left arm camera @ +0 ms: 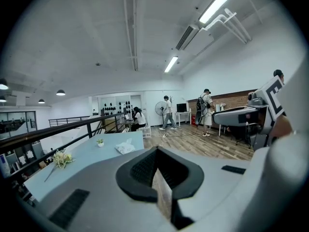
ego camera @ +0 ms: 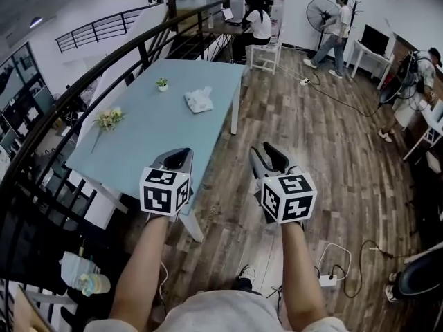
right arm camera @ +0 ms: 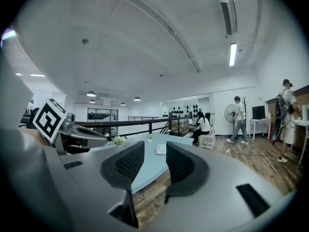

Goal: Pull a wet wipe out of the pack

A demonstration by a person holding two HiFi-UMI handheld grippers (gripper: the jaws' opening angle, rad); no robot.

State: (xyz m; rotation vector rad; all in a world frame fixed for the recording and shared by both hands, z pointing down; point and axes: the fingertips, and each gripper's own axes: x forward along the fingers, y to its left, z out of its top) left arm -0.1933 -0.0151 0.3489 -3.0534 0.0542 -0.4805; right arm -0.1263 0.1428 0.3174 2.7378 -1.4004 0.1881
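Observation:
The wet wipe pack [ego camera: 199, 99] is white with a wipe bunched up on top; it lies on the far half of the light blue table [ego camera: 138, 140]. It also shows small in the left gripper view, pack [left arm camera: 125, 148], and in the right gripper view, pack [right arm camera: 161, 149]. Both grippers are well short of it. My left gripper [ego camera: 180, 154] hovers over the table's near right corner, its jaws [left arm camera: 155, 151] shut with nothing in them. My right gripper [ego camera: 266, 151] hangs over the wooden floor beside the table, open [right arm camera: 154, 153] and empty.
A small potted plant [ego camera: 162, 84] and a flower sprig [ego camera: 109, 118] also sit on the table. A black railing [ego camera: 83, 75] runs along its left side. Several people, a white chair [ego camera: 266, 50] and a fan [ego camera: 320, 12] are at the far end. Cables and a power strip [ego camera: 327, 280] lie on the floor.

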